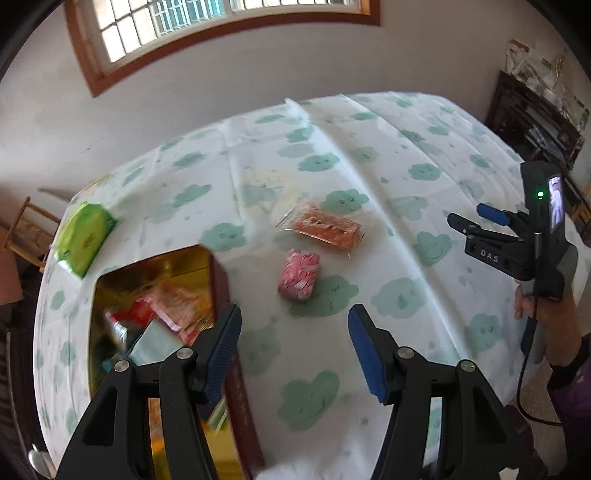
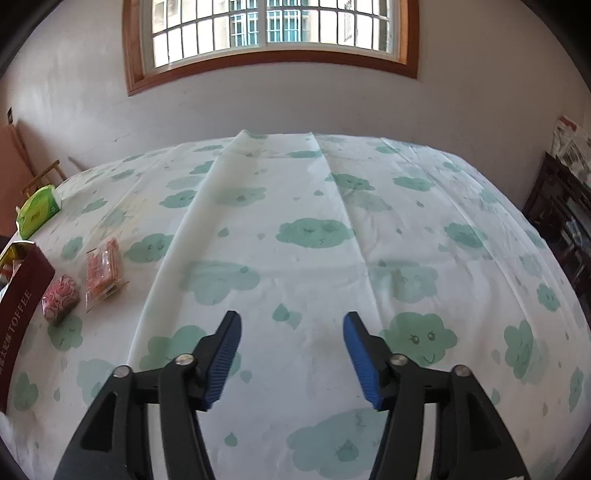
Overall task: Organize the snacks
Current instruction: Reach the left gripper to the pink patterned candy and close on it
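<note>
A bench (image 2: 303, 206) covered with a white cloth printed with green clouds fills both views, under a wood-framed window (image 2: 273, 33).

In the left wrist view, the left gripper (image 1: 293, 326) hovers above the cloth with its blue-padded fingers (image 1: 221, 350) spread apart and nothing between them. Below its left finger sits an open tin (image 1: 218, 280), dark red outside and gold inside, with several snack packets (image 1: 166, 310) lying in it; they are blurred. Two snacks lie on the cloth just beyond the gripper, to the right of the tin: a small pink-and-white wrapped candy (image 1: 300, 275), and a little farther back a clear packet of orange snacks (image 1: 325, 229). The two are near each other but apart. A green tissue pack (image 1: 84, 236) rests near the far left edge of the bench.

The right gripper (image 1: 476, 221) appears at the right edge of this view, held in a hand (image 1: 524, 299) above the bench. In its own view, the right gripper (image 2: 291, 328) has its fingers (image 2: 360, 354) parted and empty over bare cloth, well apart from the snacks, which sit at the far left beside the tin.
</note>
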Available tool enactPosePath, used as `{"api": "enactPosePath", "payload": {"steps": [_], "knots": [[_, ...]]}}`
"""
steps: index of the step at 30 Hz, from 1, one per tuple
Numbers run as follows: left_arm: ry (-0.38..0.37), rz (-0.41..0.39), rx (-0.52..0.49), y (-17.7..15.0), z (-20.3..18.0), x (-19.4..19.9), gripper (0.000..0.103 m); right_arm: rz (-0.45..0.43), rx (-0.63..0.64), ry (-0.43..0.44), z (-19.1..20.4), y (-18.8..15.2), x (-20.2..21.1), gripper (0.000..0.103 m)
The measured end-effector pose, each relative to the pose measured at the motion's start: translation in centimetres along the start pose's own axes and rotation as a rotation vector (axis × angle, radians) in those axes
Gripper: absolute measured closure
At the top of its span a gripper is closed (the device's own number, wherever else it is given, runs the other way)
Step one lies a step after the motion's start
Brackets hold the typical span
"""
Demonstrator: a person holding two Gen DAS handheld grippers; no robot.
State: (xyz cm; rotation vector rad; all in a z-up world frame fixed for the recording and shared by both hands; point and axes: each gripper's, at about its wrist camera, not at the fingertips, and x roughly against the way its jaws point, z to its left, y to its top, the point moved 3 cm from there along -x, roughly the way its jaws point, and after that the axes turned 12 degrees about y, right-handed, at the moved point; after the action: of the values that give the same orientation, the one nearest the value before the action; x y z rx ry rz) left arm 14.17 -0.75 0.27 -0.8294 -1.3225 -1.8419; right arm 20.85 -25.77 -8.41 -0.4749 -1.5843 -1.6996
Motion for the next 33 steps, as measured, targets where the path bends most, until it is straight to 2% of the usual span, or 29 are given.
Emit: {"api": "enactPosePath", "payload": {"steps": [4, 7, 12, 16, 22, 26, 29, 31, 33], "knots": [[-0.033, 0.057, -0.007, 1.8, -1.0, -3.0, 0.046, 0.022, -0.028, 0.002, -0.5, -0.1, -0.4, 0.032], [-0.043, 0.072, -0.045, 2.5, -2.0, -4.8, 0.046, 0.032, -0.05, 0.002, -0.9, -0.2, -0.6, 0.025], [-0.04, 0.111, -0.114, 3.2, -2.8, -7.6, 0.046, 0.024, -0.057, 0.008, -1.0, -0.3, -0.4, 0.022], [-0.076, 0.163, -0.11, 3.2, -2.4, -9.3, 0.046, 0.037, -0.065, -0.017, -1.2, -0.3, -0.6, 0.022], [-0.089, 0.19, -0.14, 3.0, -3.1, -10.8, 0.046, 0.044, -0.079, 0.031, -1.4, -0.4, -0.8, 0.022], [-0.093, 0.222, -0.134, 2.4, -3.3, -11.8, 0.06, 0.056, -0.072, 0.032, -1.2, -0.4, -1.0, 0.022], [-0.125, 0.223, -0.084, 2.0, -2.9, -11.9, 0.073, 0.057, -0.07, 0.029, -1.1, -0.4, -1.0, 0.022], [-0.117, 0.218, -0.035, 1.7, -2.6, -11.7, 0.075, 0.064, -0.063, 0.024, -1.0, -0.4, -1.1, 0.021], [-0.076, 0.22, 0.026, 1.1, -2.5, -11.3, 0.075, 0.075, -0.048, 0.011, -0.8, -0.3, -1.4, 0.018]]}}
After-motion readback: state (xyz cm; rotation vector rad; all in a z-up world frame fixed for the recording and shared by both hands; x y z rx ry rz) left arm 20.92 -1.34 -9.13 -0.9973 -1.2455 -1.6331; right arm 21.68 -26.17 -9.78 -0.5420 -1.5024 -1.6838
